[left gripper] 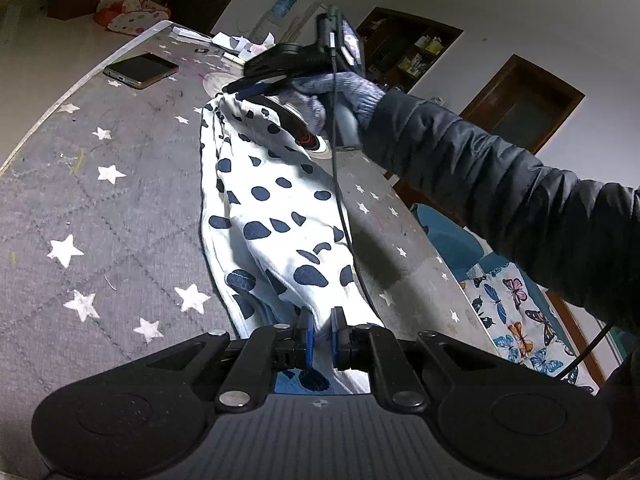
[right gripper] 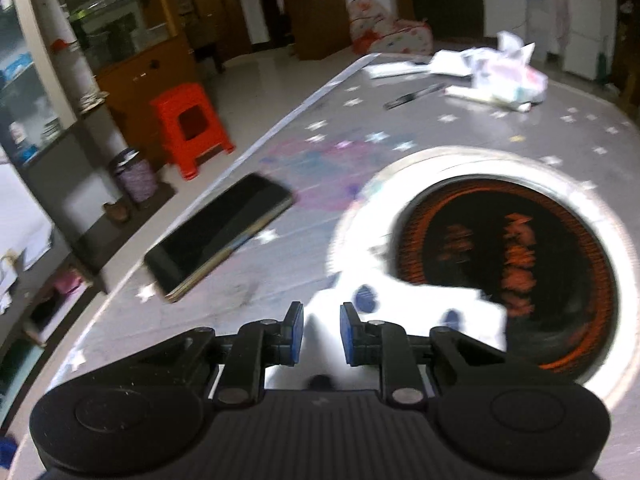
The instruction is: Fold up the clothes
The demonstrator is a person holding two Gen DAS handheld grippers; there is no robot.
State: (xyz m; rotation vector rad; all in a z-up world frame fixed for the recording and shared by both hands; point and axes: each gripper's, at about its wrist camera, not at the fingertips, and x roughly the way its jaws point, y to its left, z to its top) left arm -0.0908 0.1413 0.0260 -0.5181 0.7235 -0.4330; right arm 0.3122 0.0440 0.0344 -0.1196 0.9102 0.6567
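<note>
My left gripper (left gripper: 322,330) clamps the near end of one white spotted garment (left gripper: 276,208); its folded underside is hidden. My right gripper (right gripper: 322,330) pinches the far end (right gripper: 400,304), blurred there. The cloth hangs stretched between both, above the star-patterned table (left gripper: 100,184). One phone (right gripper: 218,236) lies left of my right gripper, one round burner (right gripper: 504,268) right ahead

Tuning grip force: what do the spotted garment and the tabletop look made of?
White garment with navy spots: seemingly soft matte cotton-like knit; it drapes and creases between both tools. Grey star-printed tabletop: probably a quilted cloth cover, going by its stitched grid, though glare suggests a smooth coating.
</note>
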